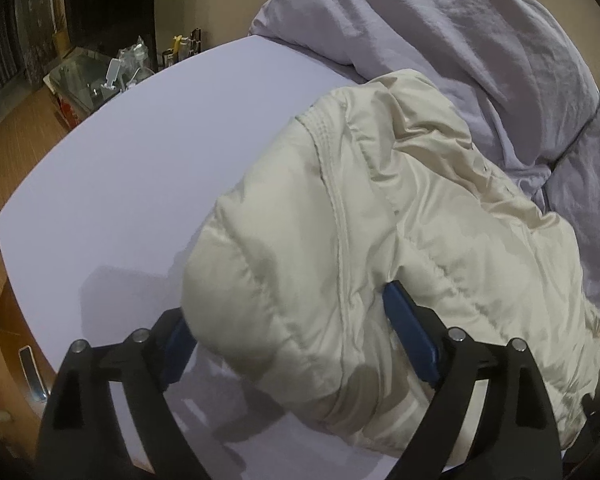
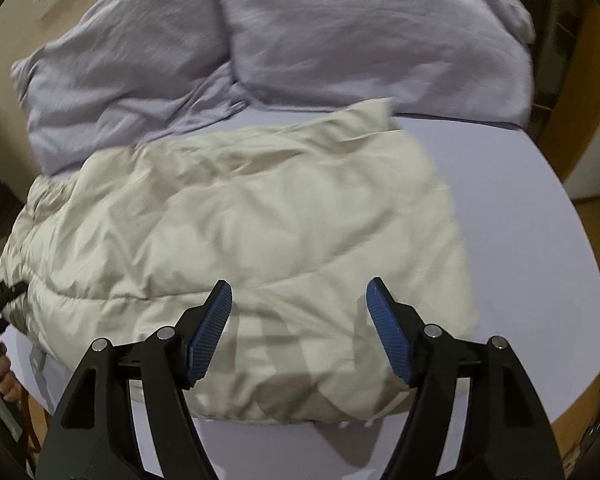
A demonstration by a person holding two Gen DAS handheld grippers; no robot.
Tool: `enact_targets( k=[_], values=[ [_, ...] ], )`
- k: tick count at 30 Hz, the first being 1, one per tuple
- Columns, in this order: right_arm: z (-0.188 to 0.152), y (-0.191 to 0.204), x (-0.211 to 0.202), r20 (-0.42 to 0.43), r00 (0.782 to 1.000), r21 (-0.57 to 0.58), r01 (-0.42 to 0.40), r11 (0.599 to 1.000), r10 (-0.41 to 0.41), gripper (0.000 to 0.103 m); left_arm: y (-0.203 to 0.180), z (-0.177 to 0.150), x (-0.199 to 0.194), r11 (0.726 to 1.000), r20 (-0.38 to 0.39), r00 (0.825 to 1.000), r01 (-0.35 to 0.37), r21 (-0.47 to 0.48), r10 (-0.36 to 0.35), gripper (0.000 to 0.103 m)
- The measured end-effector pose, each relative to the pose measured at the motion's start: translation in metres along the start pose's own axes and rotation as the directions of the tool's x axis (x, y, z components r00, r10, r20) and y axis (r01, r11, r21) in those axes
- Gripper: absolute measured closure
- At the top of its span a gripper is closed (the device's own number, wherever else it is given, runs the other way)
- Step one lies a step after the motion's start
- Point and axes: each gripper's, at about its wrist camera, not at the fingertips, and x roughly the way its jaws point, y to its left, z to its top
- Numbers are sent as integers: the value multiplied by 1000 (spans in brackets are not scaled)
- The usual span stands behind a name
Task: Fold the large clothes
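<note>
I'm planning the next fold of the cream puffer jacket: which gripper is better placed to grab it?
Probably left. The left gripper already has its open jaws around a bulge of the jacket; the right gripper, also open, only hovers above the flat top.

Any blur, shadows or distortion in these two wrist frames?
Left wrist: sharp; fisheye bows the bed edge; left tongs shadow on the sheet, room corner dark. Right wrist: motion blur on the cream jacket and lilac duvet; right tongs shadows cross the jacket.
</note>
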Motion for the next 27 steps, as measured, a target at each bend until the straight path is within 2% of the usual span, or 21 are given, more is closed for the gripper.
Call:
enact_targets(
  k=[6, 10, 16, 20, 22, 27],
  values=[
    [-10, 34, 14, -20, 1000, -75, -6, 997, 4, 31, 0, 3, 8, 998, -6, 999, 33, -51, -34, 15],
    [-19, 44, 31, -46, 999, -113, 23, 993, -28, 27, 1, 3, 11, 995, -2, 998, 60, -81, -61, 18],
    [-26, 53, 47, -22, 997, -170, 71, 983, -76, 23, -4, 5, 9, 993, 16, 996, 84, -87, -83, 39],
    [-25, 56, 53, -21, 996, -185, 85, 979, -90, 23, -3, 10, 1, 987, 36, 993, 117, -109, -114, 64],
    [-25, 57, 54, -18, 995, -194, 91, 977, -97, 23, -7, 12, -6, 985, 51, 989, 144, -98, -139, 72],
    [-26, 59, 57, -15, 993, -214, 110, 971, -116, 22, -26, 18, -33, 973, 103, 971, 224, -55, -218, 79]
  ],
)
